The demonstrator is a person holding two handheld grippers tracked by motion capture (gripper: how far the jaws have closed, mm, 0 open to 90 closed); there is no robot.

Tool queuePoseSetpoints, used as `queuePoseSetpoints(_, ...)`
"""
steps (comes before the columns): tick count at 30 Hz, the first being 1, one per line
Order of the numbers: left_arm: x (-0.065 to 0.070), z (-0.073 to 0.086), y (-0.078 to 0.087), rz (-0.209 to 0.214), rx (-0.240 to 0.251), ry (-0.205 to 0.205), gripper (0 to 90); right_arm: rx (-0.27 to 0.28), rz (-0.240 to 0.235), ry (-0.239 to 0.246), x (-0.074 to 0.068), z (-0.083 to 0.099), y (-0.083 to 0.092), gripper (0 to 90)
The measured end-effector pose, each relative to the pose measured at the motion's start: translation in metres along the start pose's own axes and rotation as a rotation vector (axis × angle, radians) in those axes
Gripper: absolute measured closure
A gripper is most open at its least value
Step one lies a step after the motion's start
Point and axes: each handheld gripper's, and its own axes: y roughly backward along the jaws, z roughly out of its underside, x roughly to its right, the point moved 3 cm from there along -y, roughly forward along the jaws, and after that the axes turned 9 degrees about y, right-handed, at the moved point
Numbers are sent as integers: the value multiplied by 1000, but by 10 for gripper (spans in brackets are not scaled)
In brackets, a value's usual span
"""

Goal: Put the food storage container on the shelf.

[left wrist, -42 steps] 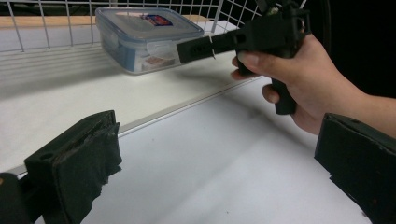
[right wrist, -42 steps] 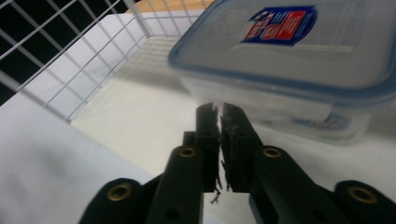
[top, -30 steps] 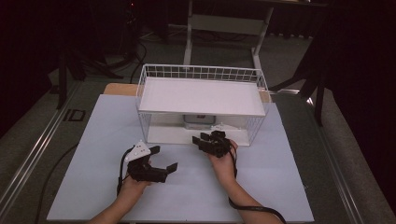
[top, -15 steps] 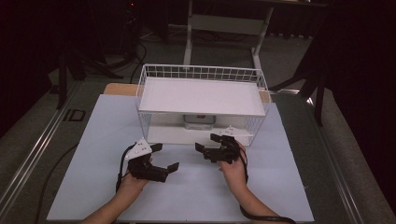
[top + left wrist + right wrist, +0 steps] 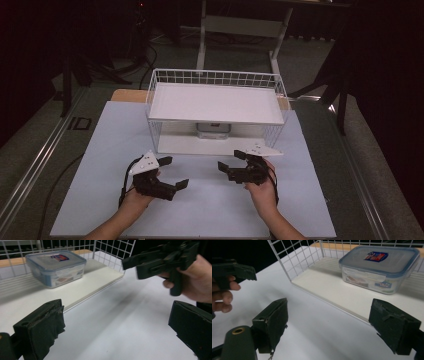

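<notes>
Rack [image 5: 216, 102] on white table [image 5: 100, 150]; dark room behind.

Left gripper [image 5: 169, 172], right gripper [image 5: 232, 161], jaws apart, empty

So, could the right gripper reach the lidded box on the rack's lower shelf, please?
Probably yes: the right gripper is open and empty, the box sits ahead of it, and the rack's front looks open.

The high view looks forward and down from above the person's side onto the wire rack [image 5: 215, 112]. Each gripper view sits low and close by the rack's open front, facing the plastic box [image 5: 56, 267] inside, which both share.
</notes>
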Motion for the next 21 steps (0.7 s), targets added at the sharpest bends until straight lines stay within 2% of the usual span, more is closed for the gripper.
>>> queuePoseSetpoints(6,-2,1,13,-7,3,-8,9,1,12,36,-5,3,16,170)
queuePoseSetpoints(9,-6,3,20,-6,5,12,9,3,13,36,-5,6,23,170)
queuePoseSetpoints(11,-8,5,24,-15,6,14,9,2,-2,11,-3,10,26,170)
queuePoseSetpoints(15,-11,10,30,-24,1,15,9,-6,14,15,0,15,31,170)
queuePoseSetpoints(21,-16,16,41,-43,8,45,10,-17,23,9,6,21,43,170)
